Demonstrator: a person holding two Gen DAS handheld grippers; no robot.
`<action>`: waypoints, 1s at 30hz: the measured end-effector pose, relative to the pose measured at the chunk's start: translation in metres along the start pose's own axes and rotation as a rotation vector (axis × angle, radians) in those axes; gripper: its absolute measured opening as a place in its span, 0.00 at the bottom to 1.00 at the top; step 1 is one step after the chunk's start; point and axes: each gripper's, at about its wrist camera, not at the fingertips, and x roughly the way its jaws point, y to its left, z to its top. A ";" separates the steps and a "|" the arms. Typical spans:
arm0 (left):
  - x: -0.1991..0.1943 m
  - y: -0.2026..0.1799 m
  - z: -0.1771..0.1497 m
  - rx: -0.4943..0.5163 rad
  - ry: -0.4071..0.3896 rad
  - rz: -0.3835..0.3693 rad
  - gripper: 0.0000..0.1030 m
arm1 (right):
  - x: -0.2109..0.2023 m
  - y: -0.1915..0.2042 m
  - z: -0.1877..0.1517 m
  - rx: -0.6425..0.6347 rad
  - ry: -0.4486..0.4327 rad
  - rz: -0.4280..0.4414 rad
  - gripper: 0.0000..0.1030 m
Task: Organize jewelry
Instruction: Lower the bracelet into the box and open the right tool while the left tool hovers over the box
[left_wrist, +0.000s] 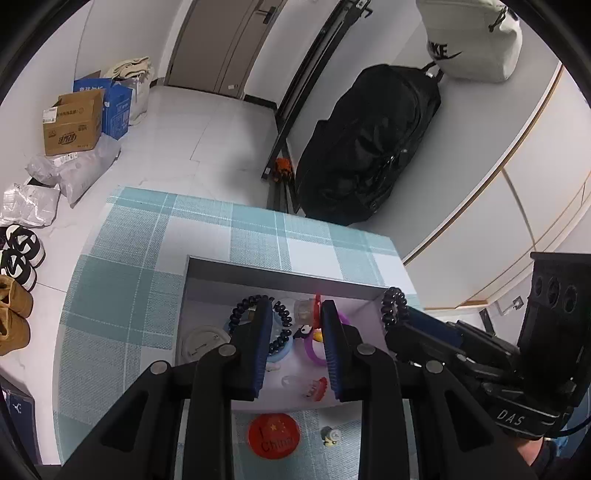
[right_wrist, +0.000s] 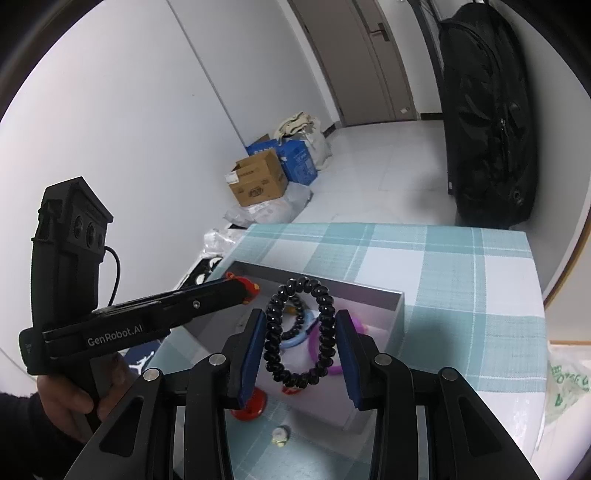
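An open grey box stands on the plaid tablecloth. Inside it lie a black spiral hair tie, a blue ring, a purple ring, a white round badge and a red claw clip. My left gripper hovers over the box, and a small red-and-clear clip sits at its fingertips, also seen as the red clip. My right gripper is shut on a second black spiral hair tie above the box's right side. A red badge and a bee charm lie in front of the box.
A big black bag hangs past the table's far edge. Cardboard boxes, parcels and shoes lie on the floor to the left. A plastic bag sits at the table's right edge. A person's hand holds the left gripper's handle.
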 end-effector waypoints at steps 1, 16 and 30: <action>0.003 0.000 0.001 0.001 0.009 0.000 0.21 | 0.002 -0.002 0.001 0.006 0.004 0.002 0.36; 0.014 0.003 0.002 -0.011 0.055 -0.004 0.21 | 0.013 -0.012 0.001 0.048 0.035 0.008 0.36; 0.022 0.009 0.002 -0.079 0.098 -0.073 0.22 | 0.017 -0.011 -0.001 0.050 0.029 -0.013 0.41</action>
